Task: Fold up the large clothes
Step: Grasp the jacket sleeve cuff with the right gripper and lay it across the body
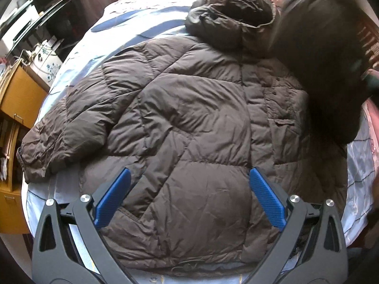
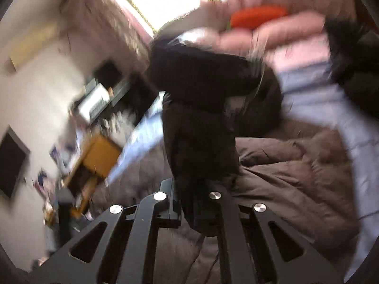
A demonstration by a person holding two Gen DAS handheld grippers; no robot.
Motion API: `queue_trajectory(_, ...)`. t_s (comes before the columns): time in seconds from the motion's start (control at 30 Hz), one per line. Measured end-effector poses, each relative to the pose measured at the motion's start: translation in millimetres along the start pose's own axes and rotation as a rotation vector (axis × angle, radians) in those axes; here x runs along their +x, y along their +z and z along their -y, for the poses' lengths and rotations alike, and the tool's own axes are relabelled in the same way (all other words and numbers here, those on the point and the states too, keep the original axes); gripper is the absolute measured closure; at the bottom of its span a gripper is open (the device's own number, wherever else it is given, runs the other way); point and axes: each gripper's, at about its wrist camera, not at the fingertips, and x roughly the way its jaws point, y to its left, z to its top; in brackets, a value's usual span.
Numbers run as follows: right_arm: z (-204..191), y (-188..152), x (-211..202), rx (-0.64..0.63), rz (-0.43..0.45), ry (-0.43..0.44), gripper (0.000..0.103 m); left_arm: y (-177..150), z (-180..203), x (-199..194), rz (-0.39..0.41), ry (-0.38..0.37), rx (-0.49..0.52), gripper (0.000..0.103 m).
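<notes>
One sleeve [image 2: 199,127] of the brown jacket [image 1: 189,123], spread on the bed [image 1: 142,21], is clamped in the right gripper [image 2: 194,203] mid-fold; the left gripper [image 1: 189,196] hovers spread wide; next, lay the sleeve across the chest

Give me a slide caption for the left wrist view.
Open left tool above a brown jacket spread on the bed, right sleeve lifted.

The jacket [image 1: 184,123] lies spread on the bed [image 1: 123,23], hood [image 1: 232,19] behind, cabinet [image 1: 21,94] to its left.
</notes>
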Motion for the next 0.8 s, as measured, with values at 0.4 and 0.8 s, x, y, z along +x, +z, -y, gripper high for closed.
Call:
queue_trajectory(0.4,40.4,-46.3,37.3,0.133,-0.224,-0.054,0.013,4.6,-16.7,7.7,-0.033,-0.033,-0.074,0.002)
queue_trajectory(0.8,123.8,-23.4,24.7,0.302,-0.171,-0.378,0.056,0.7,-5.5,4.2,-0.023,-0.028,-0.033,0.002)
